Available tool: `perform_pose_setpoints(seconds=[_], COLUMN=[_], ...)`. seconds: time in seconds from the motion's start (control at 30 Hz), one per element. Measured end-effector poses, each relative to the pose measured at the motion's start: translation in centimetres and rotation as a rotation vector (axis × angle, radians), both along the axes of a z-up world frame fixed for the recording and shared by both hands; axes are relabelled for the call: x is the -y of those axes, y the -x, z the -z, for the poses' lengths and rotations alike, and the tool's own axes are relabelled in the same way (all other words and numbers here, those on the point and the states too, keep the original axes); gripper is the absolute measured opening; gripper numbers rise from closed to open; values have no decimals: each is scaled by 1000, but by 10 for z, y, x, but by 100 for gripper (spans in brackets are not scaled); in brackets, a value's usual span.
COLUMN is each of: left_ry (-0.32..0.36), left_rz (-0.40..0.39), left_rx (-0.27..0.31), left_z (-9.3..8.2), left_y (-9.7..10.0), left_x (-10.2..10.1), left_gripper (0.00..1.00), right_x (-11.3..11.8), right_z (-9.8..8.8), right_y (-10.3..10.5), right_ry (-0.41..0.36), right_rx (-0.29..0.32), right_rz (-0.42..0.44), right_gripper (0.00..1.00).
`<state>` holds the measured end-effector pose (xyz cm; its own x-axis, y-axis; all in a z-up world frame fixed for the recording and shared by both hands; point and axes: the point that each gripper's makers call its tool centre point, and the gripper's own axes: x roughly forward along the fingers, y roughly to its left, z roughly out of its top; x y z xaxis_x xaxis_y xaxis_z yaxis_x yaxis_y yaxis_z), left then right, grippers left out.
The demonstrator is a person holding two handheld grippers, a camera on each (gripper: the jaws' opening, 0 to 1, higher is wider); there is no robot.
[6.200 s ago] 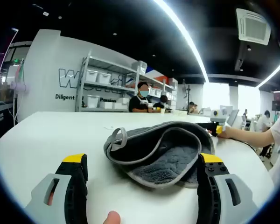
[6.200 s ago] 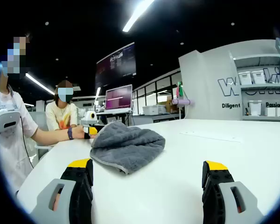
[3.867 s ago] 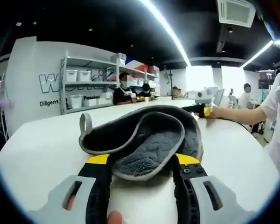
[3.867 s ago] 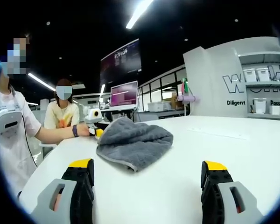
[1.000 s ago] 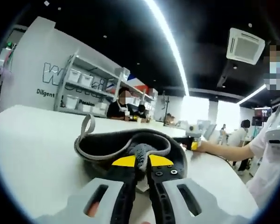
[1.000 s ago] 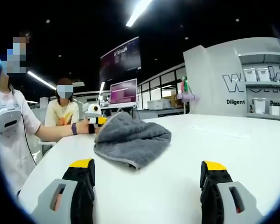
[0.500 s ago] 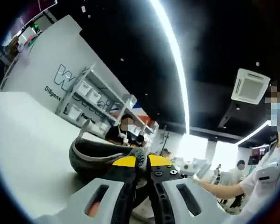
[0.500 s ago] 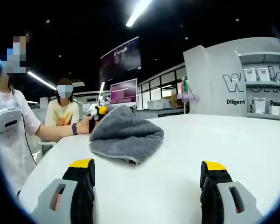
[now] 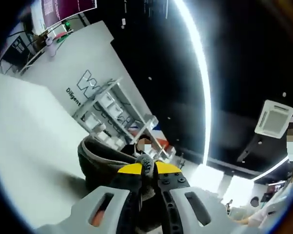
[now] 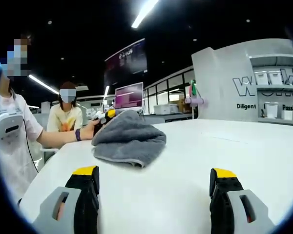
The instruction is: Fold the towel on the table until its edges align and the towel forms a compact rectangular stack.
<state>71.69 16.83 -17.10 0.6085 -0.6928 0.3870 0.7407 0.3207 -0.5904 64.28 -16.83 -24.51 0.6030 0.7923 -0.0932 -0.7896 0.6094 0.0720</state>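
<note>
White table (image 10: 224, 146) bearing the grey towel (image 10: 128, 139), bunched at its far left edge beside a seated person (image 10: 64, 122); shelving (image 9: 112, 109) stands behind. The left gripper (image 9: 146, 170), clamped on a towel fold, has tilted upward since 0.5 s ago, lifting the cloth, most of which the jaws hide. The right gripper (image 10: 154, 195) hovers with jaws spread wide, well apart from the towel.
</note>
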Motion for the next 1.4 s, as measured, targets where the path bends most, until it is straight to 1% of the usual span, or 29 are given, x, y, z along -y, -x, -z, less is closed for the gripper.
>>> perform_pose_setpoints(seconds=[0.2, 0.23, 0.3, 0.33, 0.53, 0.6, 0.67, 0.7, 0.73, 0.77, 0.87, 0.93, 1.0, 1.07, 1.17, 1.23, 1.27, 1.3, 1.4], left_ry=[16, 23, 1, -14, -42, -118, -210, -241, -287, -351, -480, -549, -598, -628, -704, -797, -829, -887, -983], left_rz=[-37, -46, -100, -120, -178, -220, -269, -285, -308, -339, -401, -428, -444, -449, -459, -462, -462, -468, -465], left_rx=[-19, -30, -72, -81, -95, -80, -51, -41, -31, -20, -2, -2, -10, -12, -14, -12, -13, -12, 12], left_z=[1, 2, 11, 14, 19, 23, 28, 29, 31, 35, 44, 50, 55, 58, 65, 74, 77, 83, 90], left_y=[-10, -17, -28, -31, -39, -42, -44, -44, -45, -46, -48, -50, -51, -52, -52, -52, -52, -53, -53], left_x=[-10, -17, -24, -26, -36, -40, -41, -41, -42, -43, -46, -49, -51, -50, -50, -50, -50, -52, -49], left_gripper=[6, 6, 6, 6, 6, 6, 6, 6, 6, 6, 5, 5, 5, 5, 5, 5, 5, 5, 5], right_x=[-1, -2, -2, -2, -3, -3, -4, -4, -4, -4, -4, -4, -4, -4, -4, -4, -4, -4, -4], right_z=[0, 0, 0, 0, 0, 0, 0, 0, 0, 0, 0, 0, 0, 0, 0, 1, 1, 1, 0], right_y=[0, 0, -1, 0, -1, -1, -1, -1, -1, -1, -1, -1, -1, -1, -1, -1, -1, -1, -1], right_ry=[-3, -3, -2, -1, -4, -3, -1, -1, -1, -2, -2, 0, 1, 0, 1, 2, 3, 3, 4], right_rx=[0, 0, 0, 0, 0, 0, 0, 0, 0, 0, -1, -1, -1, -1, -2, -3, -3, -3, -3], right_rz=[0, 0, 0, 0, 1, 1, 0, 0, 0, 0, 1, 0, -1, -1, -1, -1, -1, -1, -1], right_gripper=[96, 96, 96, 96, 96, 96, 96, 96, 96, 96, 96, 96, 96, 96, 96, 96, 96, 96, 96])
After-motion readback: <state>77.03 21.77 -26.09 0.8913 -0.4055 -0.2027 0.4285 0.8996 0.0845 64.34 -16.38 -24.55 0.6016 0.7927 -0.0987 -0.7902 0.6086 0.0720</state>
